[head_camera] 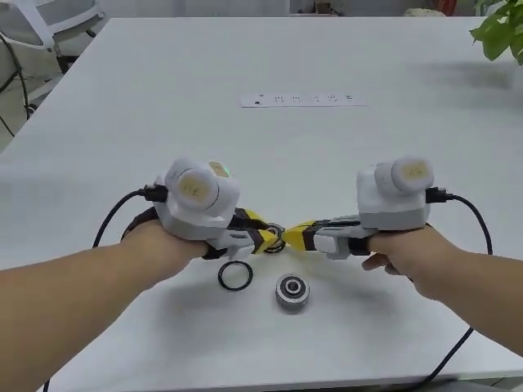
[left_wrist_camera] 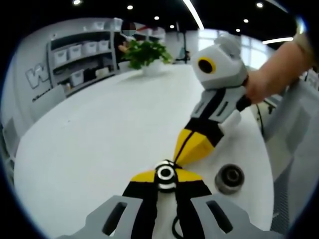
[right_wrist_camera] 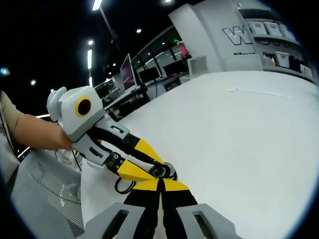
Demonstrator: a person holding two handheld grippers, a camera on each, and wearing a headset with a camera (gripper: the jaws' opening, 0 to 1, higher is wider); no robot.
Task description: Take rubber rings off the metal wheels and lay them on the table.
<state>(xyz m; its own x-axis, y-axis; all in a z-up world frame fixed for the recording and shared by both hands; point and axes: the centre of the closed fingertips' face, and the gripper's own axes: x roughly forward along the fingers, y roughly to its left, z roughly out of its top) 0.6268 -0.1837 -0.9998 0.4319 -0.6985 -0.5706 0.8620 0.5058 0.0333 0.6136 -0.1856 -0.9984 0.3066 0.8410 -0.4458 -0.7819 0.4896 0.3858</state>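
Observation:
Over the near part of the white table (head_camera: pixel 270 155) my two grippers meet tip to tip. My left gripper (head_camera: pixel 268 239) (left_wrist_camera: pixel 165 174) is shut on a small metal wheel (left_wrist_camera: pixel 165 175) (right_wrist_camera: pixel 162 172) held in the air. My right gripper (head_camera: pixel 288 237) (right_wrist_camera: pixel 160 182) is shut at that wheel's rim, apparently pinching its black rubber ring. Just below them on the table lie a loose black rubber ring (head_camera: pixel 235 276) (right_wrist_camera: pixel 121 187) and, to its right, a bare metal wheel (head_camera: pixel 292 291) (left_wrist_camera: pixel 230 178).
A white socket strip (head_camera: pixel 302 100) lies flat at the table's middle. A potted plant (head_camera: pixel 500 33) (left_wrist_camera: pixel 144 52) stands at the far right corner and an office chair (head_camera: pixel 45 28) at the far left. Black cables (head_camera: pixel 478 237) trail from both grippers toward the near edge.

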